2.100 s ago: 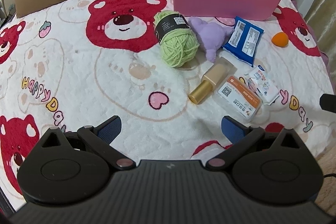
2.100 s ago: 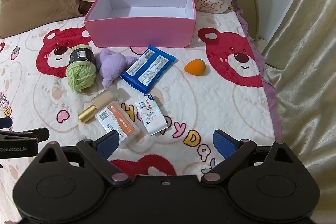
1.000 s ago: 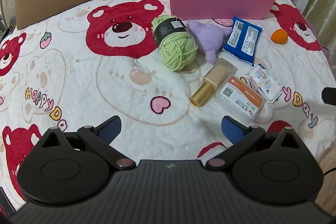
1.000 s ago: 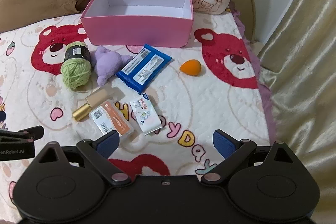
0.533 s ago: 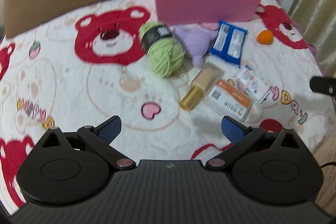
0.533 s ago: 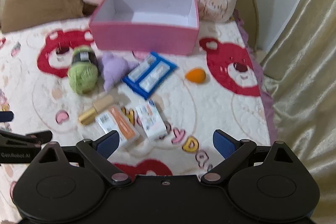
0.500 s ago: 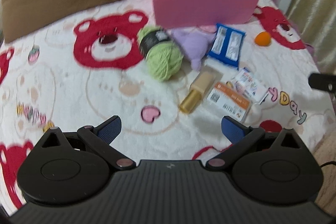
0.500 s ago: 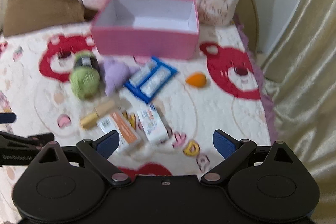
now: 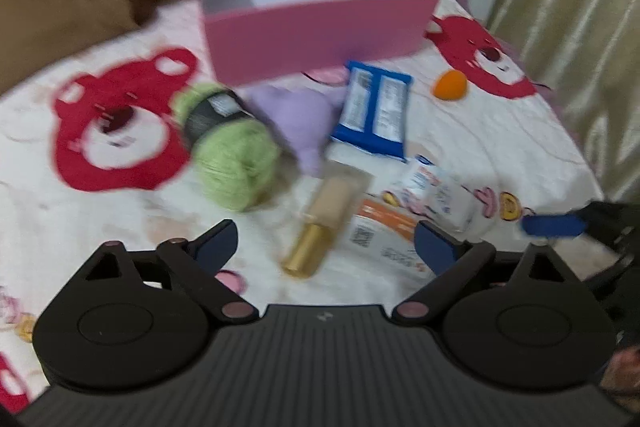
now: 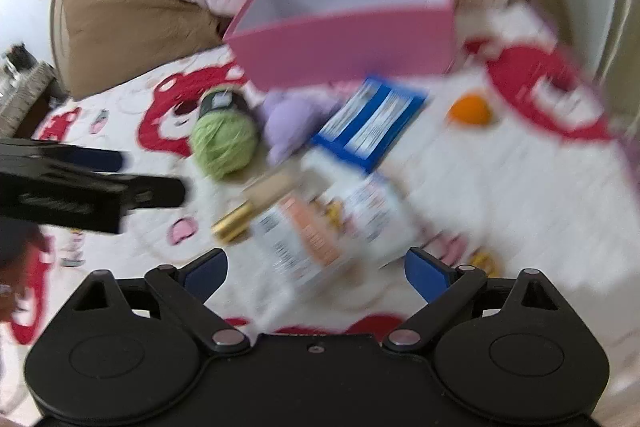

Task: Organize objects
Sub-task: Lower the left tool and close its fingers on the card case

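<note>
Both views blurred. Left gripper point(image 9: 325, 245) and right gripper point(image 10: 316, 271) spread wide, holding nothing. In front of the open pink box point(image 9: 316, 43): gold-capped bottle point(image 9: 325, 223) lying flat, cap end away from box; beside it fuzzy green yarn ball point(image 9: 236, 163).

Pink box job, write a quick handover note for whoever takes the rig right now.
Left gripper open, empty, over the gold-capped bottle. Right gripper open, empty, over the orange-striped packet.
Pink box shows nothing inside.
On the blanket in front of it: green yarn, purple plush, blue pack, orange sponge, white pouch.
Nothing packed; all seven items remain.
</note>
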Tool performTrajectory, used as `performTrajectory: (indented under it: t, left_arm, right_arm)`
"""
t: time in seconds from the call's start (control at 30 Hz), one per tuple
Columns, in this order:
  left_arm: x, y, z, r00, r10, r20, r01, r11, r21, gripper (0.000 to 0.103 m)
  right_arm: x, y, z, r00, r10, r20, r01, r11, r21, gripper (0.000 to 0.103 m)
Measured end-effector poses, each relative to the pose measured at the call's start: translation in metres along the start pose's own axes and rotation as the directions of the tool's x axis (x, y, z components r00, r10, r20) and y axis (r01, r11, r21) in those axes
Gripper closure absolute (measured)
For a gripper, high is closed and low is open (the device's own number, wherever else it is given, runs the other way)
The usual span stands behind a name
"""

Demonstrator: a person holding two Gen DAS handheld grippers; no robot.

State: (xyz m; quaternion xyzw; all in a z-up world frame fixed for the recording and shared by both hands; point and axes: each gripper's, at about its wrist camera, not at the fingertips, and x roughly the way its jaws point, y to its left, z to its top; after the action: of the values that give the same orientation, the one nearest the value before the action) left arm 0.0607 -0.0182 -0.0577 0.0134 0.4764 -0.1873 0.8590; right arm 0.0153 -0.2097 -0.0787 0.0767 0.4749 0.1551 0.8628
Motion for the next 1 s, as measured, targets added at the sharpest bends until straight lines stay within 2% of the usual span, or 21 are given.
performTrajectory:
  t: [0.1, 0.17, 0.23, 0.33, 0.4, 0.5, 0.57, 0.7, 0.9, 1.0]
  left_arm:
    - [0.024, -0.002, -0.001, 0.995, -0.086, -0.044, 0.085, 0.996, -0.015, 0.024]
    - [0.037, -0.003, -0.003, 0.989, -0.126, -0.076, 0.124, 0.992, -0.025, 0.039]
    - [0.049, -0.005, -0.004, 0.985, -0.145, -0.095, 0.144, 0.989, -0.018, 0.045]
    - [0.062, -0.004, -0.006, 0.978, -0.169, -0.12, 0.168, 0.986, -0.022, 0.055]
    - [0.068, -0.003, -0.007, 0.974, -0.182, -0.135, 0.181, 0.983, -0.021, 0.06]
    - [0.074, -0.006, -0.009, 0.982, -0.165, -0.096, 0.168, 0.986, 0.02, 0.061]
    - [0.075, -0.008, -0.01, 0.986, -0.154, -0.065, 0.155, 0.988, 0.025, 0.061]
    - [0.08, -0.015, -0.007, 0.99, -0.116, -0.076, 0.119, 0.993, 0.027, 0.059]
    - [0.084, -0.013, -0.01, 0.984, -0.126, -0.129, 0.119, 0.991, -0.066, 0.058]
    - [0.084, -0.01, -0.014, 0.979, -0.145, -0.141, 0.125, 0.982, -0.143, 0.058]
  right_arm:
    - [0.019, 0.002, -0.009, 0.999, 0.035, -0.029, -0.034, 0.999, 0.035, 0.01]
    - [0.032, -0.001, -0.014, 0.997, 0.071, -0.038, -0.068, 0.994, 0.083, 0.014]
    - [0.037, 0.0, -0.016, 0.997, 0.074, -0.031, -0.071, 0.992, 0.102, 0.014]
    - [0.045, -0.003, -0.017, 1.0, 0.023, -0.014, -0.021, 0.992, 0.121, 0.014]
    - [0.048, -0.008, -0.016, 0.999, 0.04, -0.016, -0.037, 0.989, 0.141, 0.014]
    - [0.058, -0.008, -0.018, 0.998, 0.054, -0.036, -0.049, 0.989, 0.143, 0.014]
    - [0.065, -0.003, -0.019, 0.998, 0.041, -0.052, -0.035, 0.993, 0.115, 0.028]
    - [0.072, -0.005, -0.019, 0.998, 0.021, -0.059, -0.016, 0.996, 0.093, 0.039]
    - [0.062, -0.01, -0.016, 0.999, -0.033, -0.019, 0.034, 0.996, 0.078, 0.052]
    - [0.059, -0.017, -0.014, 0.997, -0.077, -0.001, 0.077, 0.992, 0.1, 0.053]
